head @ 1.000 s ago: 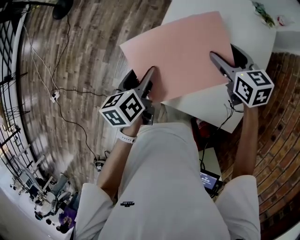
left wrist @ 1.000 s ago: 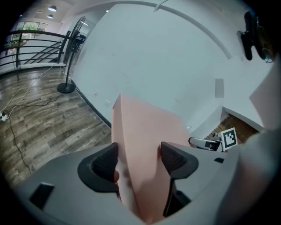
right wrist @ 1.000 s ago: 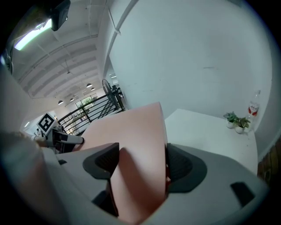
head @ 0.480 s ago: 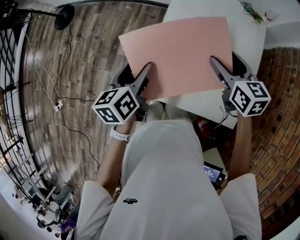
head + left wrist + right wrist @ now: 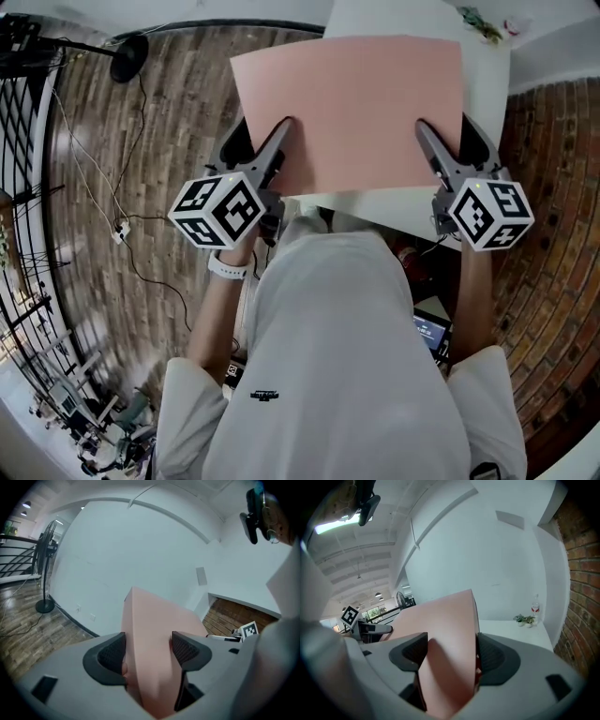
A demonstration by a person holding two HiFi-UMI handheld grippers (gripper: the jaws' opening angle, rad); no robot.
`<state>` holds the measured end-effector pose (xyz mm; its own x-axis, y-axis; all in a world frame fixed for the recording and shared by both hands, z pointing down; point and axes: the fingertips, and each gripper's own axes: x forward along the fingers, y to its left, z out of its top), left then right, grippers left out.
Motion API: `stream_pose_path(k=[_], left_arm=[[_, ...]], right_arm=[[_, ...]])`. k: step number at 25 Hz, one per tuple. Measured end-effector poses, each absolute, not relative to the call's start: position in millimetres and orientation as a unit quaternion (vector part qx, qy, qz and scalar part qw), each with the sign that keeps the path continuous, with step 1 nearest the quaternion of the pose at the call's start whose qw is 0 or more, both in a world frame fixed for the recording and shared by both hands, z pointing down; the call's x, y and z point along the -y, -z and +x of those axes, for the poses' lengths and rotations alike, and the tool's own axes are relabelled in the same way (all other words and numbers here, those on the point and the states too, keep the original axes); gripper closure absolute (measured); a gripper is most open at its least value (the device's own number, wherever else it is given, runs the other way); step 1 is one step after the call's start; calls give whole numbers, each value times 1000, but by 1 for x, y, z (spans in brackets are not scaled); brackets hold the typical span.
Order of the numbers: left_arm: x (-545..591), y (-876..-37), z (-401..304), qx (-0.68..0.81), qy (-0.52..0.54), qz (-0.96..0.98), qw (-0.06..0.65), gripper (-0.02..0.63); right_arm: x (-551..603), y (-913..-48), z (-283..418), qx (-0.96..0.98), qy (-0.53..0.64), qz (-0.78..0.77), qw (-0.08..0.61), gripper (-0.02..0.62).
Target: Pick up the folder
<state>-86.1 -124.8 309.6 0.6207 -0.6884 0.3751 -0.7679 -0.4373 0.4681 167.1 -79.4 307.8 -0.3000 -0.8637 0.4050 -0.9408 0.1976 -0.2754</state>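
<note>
Right, the pink folder [image 5: 352, 112] is pinched along its near edge by both tongs, one at each end. The left tongs [image 5: 262, 141] are clamped on it near the left corner, and the left gripper view shows the sheet squeezed between the two dark pads [image 5: 115, 656]. The right tongs [image 5: 448, 141] bite it near the right corner, clamped on the pink sheet in the same way.

As for writing, only the black-and-white square patterns on the marker cubes show. A small print on the person's clothing is too small to read.

Both forearms reach forward, roughly side by side, with the tongs pointing away from the body and a watch [image 5: 228, 265] on the left wrist. The folder spreads over the near end of the white worktop [image 5: 487, 75], and its left corner juts out above the wooden floor [image 5: 141, 141].
</note>
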Motion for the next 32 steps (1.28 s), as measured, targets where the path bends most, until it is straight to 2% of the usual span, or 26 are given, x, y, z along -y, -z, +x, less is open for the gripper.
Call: stream_pose_path(k=[5,16,32], left_arm=[[127,-282,-75,422,-56,861,277,296],[119,-255,-63,421,-28,870,257,296],[106,-248,-60,414,-25,877,242,301]], right_arm=[[69,-288,177,761,-229,605,55,261],[43,-260,187,749,-204,629,34,265],[21,-252,188,736,-181,651,34,267]])
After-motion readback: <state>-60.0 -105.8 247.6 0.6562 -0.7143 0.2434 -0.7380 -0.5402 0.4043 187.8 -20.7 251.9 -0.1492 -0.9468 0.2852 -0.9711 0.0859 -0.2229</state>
